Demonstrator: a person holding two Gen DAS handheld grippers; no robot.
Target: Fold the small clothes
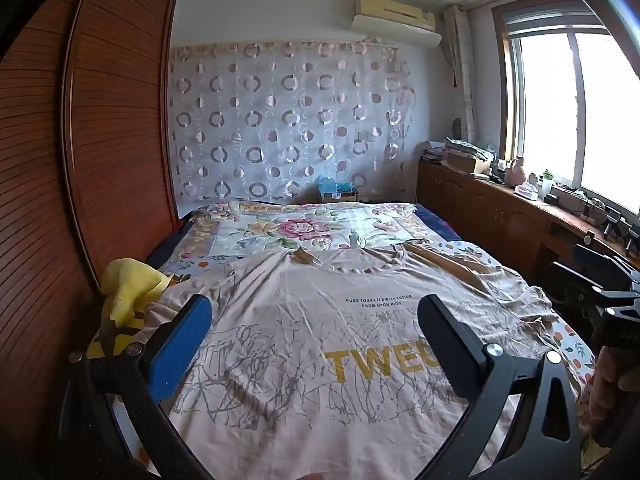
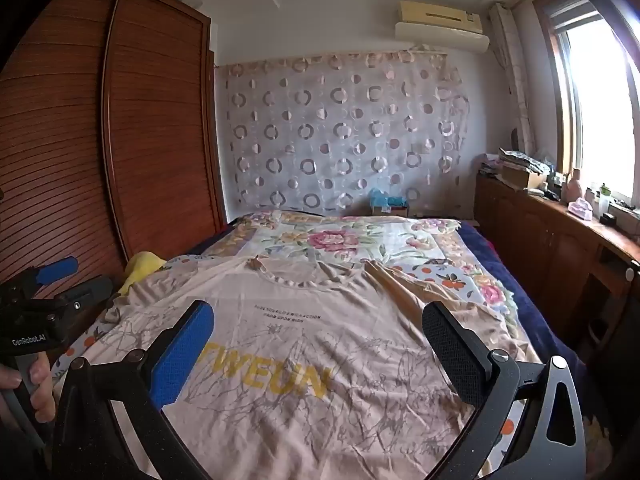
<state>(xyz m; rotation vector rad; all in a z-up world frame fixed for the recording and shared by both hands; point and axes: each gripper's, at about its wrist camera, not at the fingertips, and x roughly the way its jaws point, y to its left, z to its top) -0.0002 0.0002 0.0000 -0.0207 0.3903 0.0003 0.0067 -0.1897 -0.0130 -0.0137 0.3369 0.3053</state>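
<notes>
A home bedroom: a bed with a floral quilt, a tall wooden wardrobe, a patterned curtain on the far wall, an air conditioner, and a cluttered cabinet beneath the window.

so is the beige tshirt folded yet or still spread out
Spread out: the t-shirt lies flat, print up, neckline and both sleeves showing.

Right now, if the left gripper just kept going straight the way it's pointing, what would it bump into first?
Probably the beige T-shirt spread on the bed. The left gripper is open and angled over it, so the cloth lies first in its line, though depth is hard to judge.
</notes>
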